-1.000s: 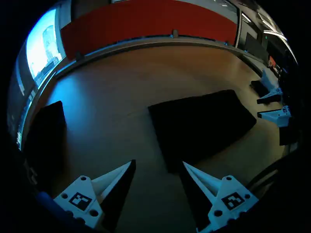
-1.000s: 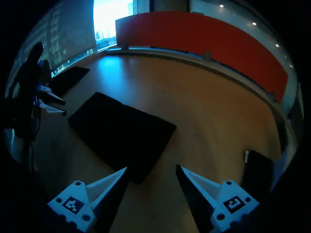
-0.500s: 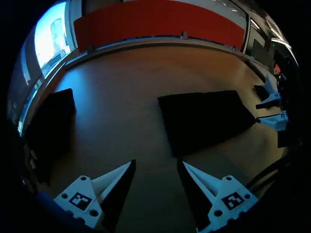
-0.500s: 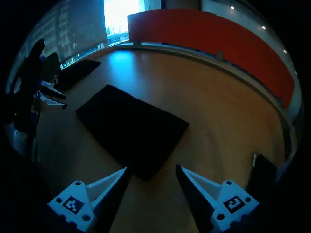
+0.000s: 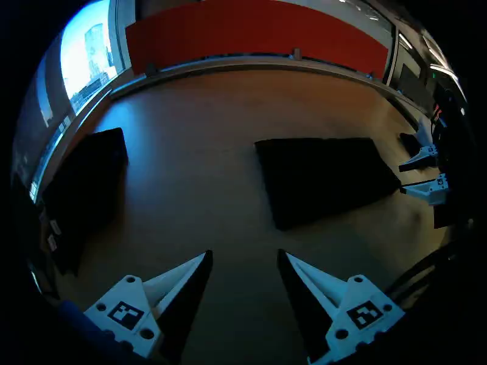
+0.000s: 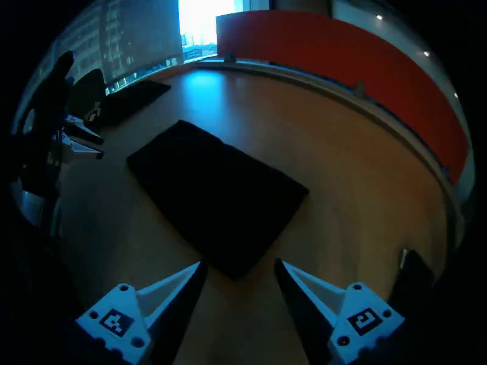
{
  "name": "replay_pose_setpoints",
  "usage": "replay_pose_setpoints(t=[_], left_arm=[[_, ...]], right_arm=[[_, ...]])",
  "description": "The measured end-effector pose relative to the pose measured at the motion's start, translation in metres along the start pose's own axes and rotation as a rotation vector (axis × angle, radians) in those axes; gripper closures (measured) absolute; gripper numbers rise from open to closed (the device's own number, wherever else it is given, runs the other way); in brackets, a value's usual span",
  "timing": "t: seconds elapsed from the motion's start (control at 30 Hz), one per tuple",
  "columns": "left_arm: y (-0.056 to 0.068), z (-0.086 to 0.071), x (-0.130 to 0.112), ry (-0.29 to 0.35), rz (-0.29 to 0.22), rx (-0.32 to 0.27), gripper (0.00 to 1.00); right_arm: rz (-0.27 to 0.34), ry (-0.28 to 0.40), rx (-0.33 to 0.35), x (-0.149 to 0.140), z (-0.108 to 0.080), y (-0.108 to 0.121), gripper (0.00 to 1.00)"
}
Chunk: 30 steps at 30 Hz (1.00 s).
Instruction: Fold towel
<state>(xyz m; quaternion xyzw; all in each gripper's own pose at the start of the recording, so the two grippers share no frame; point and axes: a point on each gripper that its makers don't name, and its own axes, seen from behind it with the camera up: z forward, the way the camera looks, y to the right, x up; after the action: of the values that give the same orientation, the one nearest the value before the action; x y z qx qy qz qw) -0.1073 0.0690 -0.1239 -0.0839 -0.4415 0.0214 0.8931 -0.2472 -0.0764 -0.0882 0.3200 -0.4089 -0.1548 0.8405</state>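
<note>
One dark towel [image 5: 322,179], wooden table [image 5: 201,152], red partition [image 5: 255,30]

Dim, underexposed. Blown-out blue-white window [image 5: 91,55] main source; blue sheen on glossy brown wooden surface [image 5: 182,140] nearest window. No detail in flat black towel [image 6: 219,188]. Fisheye bending toward rims.

Dark towel [image 6: 216,194] flat on the wooden table [image 6: 359,176], near corner between the right gripper's [image 6: 240,263] parted fingers, left gripper [image 6: 97,148] far left, red panel [image 6: 347,58] beyond
</note>
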Motion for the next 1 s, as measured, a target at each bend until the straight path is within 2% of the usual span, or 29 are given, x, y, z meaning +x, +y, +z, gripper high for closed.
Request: replay_pose_setpoints(t=[0.23,0.57,0.8,0.93,1.0], left_arm=[[-0.001,-0.004,-0.004,0.001,-0.012,0.005,0.23],[-0.003,-0.008,-0.009,0.001,-0.019,0.009,0.23],[-0.004,-0.009,-0.01,0.001,-0.02,0.01,0.23],[-0.004,-0.009,-0.01,0.002,-0.021,0.011,0.23],[-0.004,-0.009,-0.01,0.001,-0.022,0.012,0.23]], right_arm=[[-0.032,-0.02,0.011,-0.006,0.003,-0.002,0.31],[-0.058,-0.028,0.037,-0.01,0.004,-0.003,0.61],[-0.076,-0.04,0.056,-0.014,0.004,-0.004,0.77],[-0.088,-0.043,0.061,-0.014,0.004,-0.004,0.92],[-0.092,-0.043,0.06,-0.014,0.004,-0.003,0.94]])
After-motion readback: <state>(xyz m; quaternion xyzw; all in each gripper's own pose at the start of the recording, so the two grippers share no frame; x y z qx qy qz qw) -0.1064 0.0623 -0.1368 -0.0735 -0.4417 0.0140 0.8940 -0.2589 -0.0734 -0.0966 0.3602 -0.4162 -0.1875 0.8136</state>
